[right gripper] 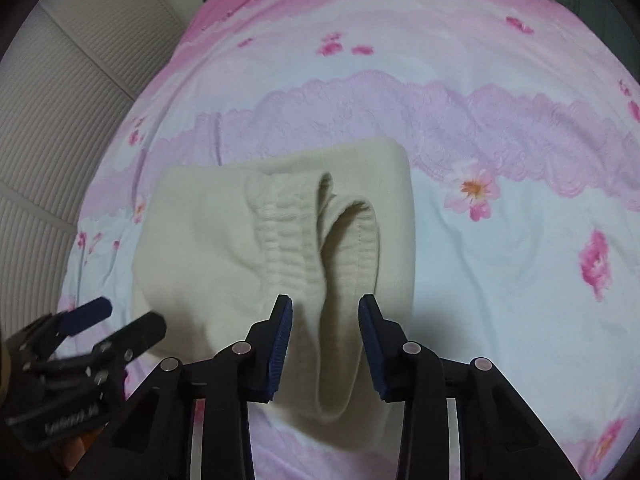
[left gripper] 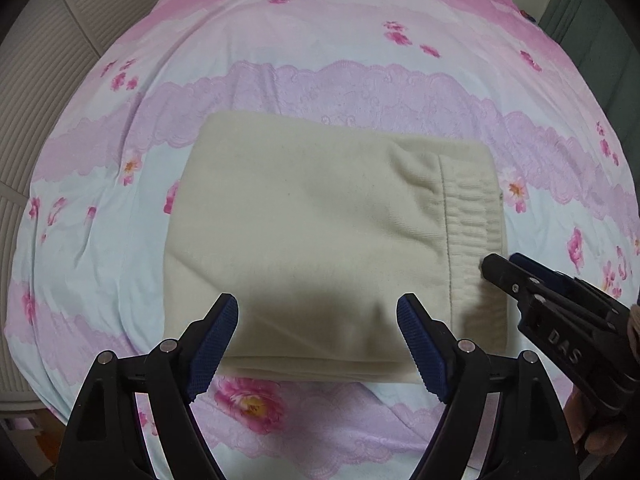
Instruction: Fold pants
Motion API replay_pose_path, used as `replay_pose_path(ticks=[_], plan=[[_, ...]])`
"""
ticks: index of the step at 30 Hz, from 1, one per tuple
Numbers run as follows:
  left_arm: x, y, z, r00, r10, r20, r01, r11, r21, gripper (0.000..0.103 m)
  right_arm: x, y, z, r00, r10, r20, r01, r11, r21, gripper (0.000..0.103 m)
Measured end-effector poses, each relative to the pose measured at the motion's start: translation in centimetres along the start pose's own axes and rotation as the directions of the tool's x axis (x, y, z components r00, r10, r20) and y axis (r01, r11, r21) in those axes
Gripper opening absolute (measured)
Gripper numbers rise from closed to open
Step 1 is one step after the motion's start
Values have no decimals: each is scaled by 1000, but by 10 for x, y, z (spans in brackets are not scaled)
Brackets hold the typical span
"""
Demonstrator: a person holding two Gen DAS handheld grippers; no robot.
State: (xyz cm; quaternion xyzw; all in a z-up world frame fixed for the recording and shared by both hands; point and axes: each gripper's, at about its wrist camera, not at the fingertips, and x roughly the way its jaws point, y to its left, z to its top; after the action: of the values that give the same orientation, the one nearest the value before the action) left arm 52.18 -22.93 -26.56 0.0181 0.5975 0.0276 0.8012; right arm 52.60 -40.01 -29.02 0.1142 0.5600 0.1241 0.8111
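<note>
A pink flowered bedspread (left gripper: 320, 60) covers the bed. In its middle lie cream pants (left gripper: 312, 240), folded into a thick rectangle, with the waistband (right gripper: 288, 236) gaping at the right end. Both grippers are spread, holding nothing: the left gripper (left gripper: 318, 328) at the near edge, the right gripper (right gripper: 325, 332) straddling the waistband. The folding looks nearly done; next likely comes flattening that loose waistband.

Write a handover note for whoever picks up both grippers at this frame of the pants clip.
Left gripper: open, empty, over the near edge of the pants.
Right gripper: open, empty, at the waistband end, straddling a raised fold without clamping it.
Pants: cream, folded into a compact rectangle on the floral bedsheet.
Done: main folds.
Left: possibly flatten the raised waistband layers; otherwise withdraw.
</note>
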Motion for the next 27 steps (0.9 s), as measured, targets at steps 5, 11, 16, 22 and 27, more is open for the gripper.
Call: replay_pose_path(ticks=[5,11,16,22,27], plan=[[-1,6,0,1000,-9,1,9,1000,-8,82,6,3,4,999,34,-23,-34,999,4,14],[1,14,1,1000,-10,-16,10,1000,-25,82,-5,29,13,997,81,15,-80,992,-95,13],[3,17,3,1000,-5,-20,4,1000,-26,82,25,11,29,989,138,-51,-136,990,38,15],[0,17,2,999,-25,-23,24,999,-32,82,0,1,23,988,152,13,-153,983,98,5],[0,9,0,999,-33,-24,33,999,-3,82,-26,-22,5,993,111,45,-115,985,126,5]])
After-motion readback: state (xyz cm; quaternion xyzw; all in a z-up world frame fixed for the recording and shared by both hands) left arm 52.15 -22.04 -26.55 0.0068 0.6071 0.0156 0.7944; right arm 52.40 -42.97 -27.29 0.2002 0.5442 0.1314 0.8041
